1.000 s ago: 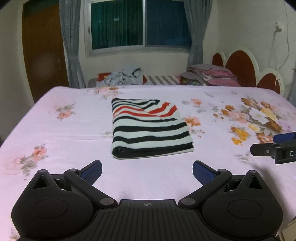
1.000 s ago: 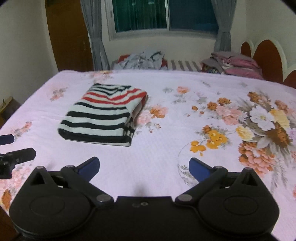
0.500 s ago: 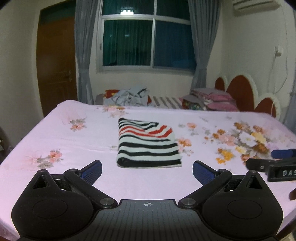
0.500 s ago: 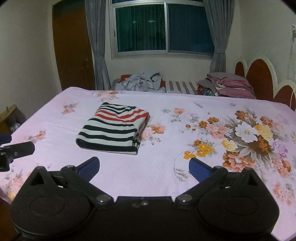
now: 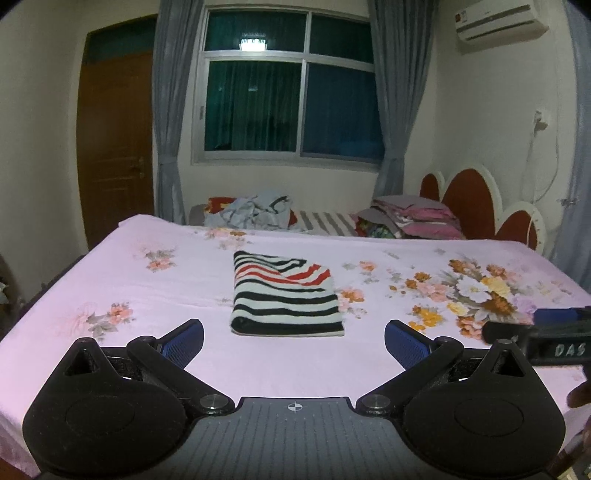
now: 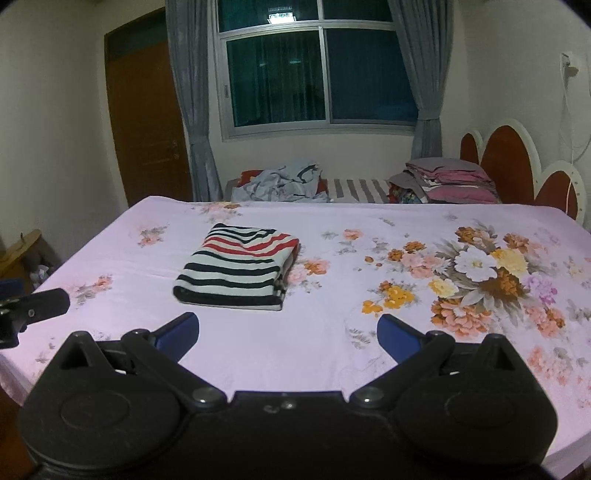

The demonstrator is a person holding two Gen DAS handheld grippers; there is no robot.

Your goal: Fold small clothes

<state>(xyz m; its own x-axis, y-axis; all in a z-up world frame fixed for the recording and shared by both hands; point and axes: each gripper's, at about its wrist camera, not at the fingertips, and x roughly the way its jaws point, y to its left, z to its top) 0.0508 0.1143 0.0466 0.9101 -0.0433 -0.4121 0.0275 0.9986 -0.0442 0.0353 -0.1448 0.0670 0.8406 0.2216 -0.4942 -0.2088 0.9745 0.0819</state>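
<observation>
Folded striped garment [image 5: 284, 299] lies flat on the bed [image 5: 129, 280], nearer its left edge than its right; both tongs stand wide and hold nothing.

Left gripper [image 5: 293, 338] and right gripper [image 6: 288, 330] hang over the bed's near edge, well apart from the garment, nothing between. Beyond the far edge: a heap of loose clothes [image 5: 255, 212] and a stack of folded pink bedding [image 5: 417, 218] by the headboard [image 5: 469, 195]. The left view alone shows the wall air conditioner [image 5: 500, 20]; the right view alone shows the garment's layered right side [image 6: 286, 271].
</observation>
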